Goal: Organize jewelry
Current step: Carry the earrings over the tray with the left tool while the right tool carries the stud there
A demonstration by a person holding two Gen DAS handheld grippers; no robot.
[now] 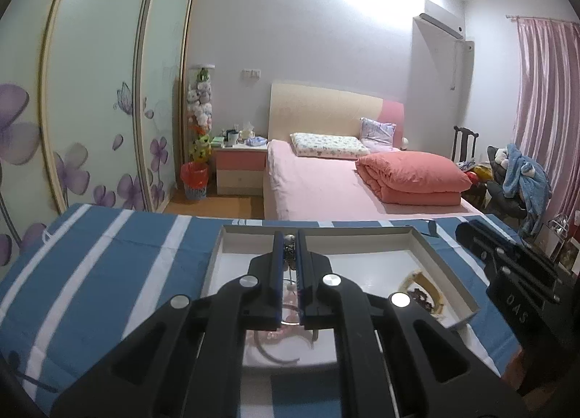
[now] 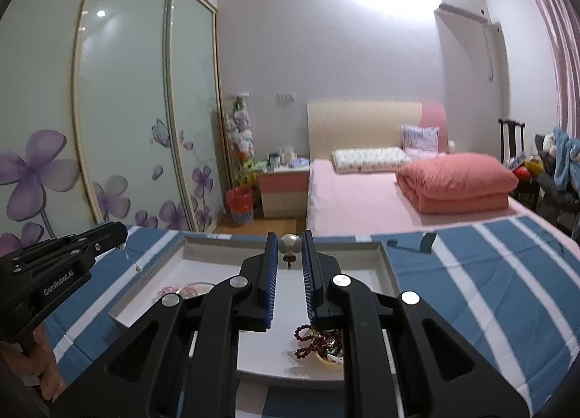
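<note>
Shallow white tray (image 1: 440, 255) lying on blue-and-white striped cloth (image 1: 119, 247) over the bench, bedroom beyond.

Left tool (image 1: 289, 236): blue pads nearly pressed together, pinching a small dark chain piece with a pale bead (image 1: 289, 237) at the tips. Held above the far part of the tray. From the right wrist view, same tool (image 2: 121, 244) at left edge, tip closed, a thin strand with a small pearl (image 2: 138, 267) hanging below it, just over the tray's left rim.

Right tool (image 2: 289, 240): pads narrowly apart, a silver ball pendant (image 2: 289, 244) between the tips, small dark drop beneath it. Contact of pads with the ball: cannot tell for certain, though the ball sits between them, above the tray floor.

In the tray: dark red bead bracelet (image 2: 308, 340) near the front right, against a gold-toned bangle (image 1: 429, 282); pink beaded piece (image 2: 174, 289) toward the left; thin wire hoop (image 1: 275, 354) near the front, partly hidden under the left tool body.

Background: pink bed (image 1: 319, 186) with folded coral quilt (image 1: 413, 175), sliding wardrobe doors with purple flowers (image 1: 108, 110), pink curtain (image 1: 543, 91).
</note>
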